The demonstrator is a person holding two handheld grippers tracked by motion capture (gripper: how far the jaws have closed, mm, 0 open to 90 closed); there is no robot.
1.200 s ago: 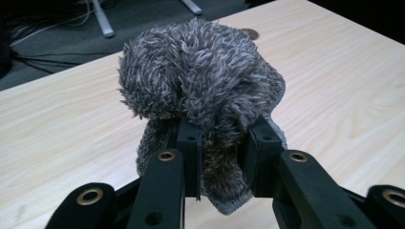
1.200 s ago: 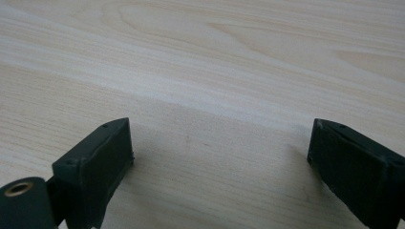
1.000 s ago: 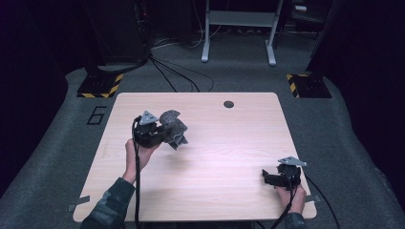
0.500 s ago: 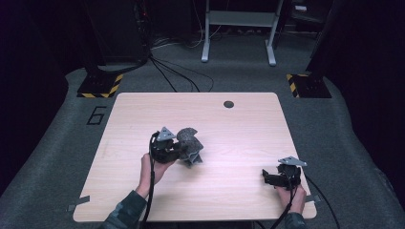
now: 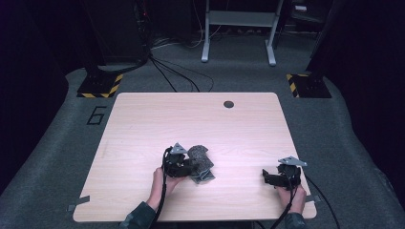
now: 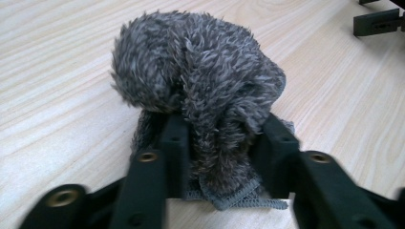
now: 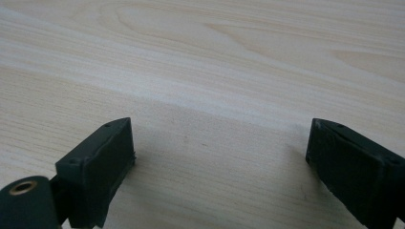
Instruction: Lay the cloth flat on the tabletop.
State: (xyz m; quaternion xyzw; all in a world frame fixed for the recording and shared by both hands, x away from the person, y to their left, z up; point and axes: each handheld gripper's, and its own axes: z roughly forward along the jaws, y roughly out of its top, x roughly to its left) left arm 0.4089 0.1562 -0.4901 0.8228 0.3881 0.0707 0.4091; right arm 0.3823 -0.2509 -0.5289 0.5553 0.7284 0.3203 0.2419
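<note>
On the pale wooden table (image 5: 143,119), a fuzzy grey cloth (image 6: 200,81) lies bunched.

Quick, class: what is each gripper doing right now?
Left gripper: jaws have just been opening, the fuzzy grey cloth lies between them on the table.
Right gripper: open, holding nothing.

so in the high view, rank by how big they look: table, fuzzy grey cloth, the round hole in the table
1. table, by far the largest
2. fuzzy grey cloth, a small bundle at the left gripper
3. round hole, the smallest; it lies farther from the camera, but the gap in size looks plain
</note>
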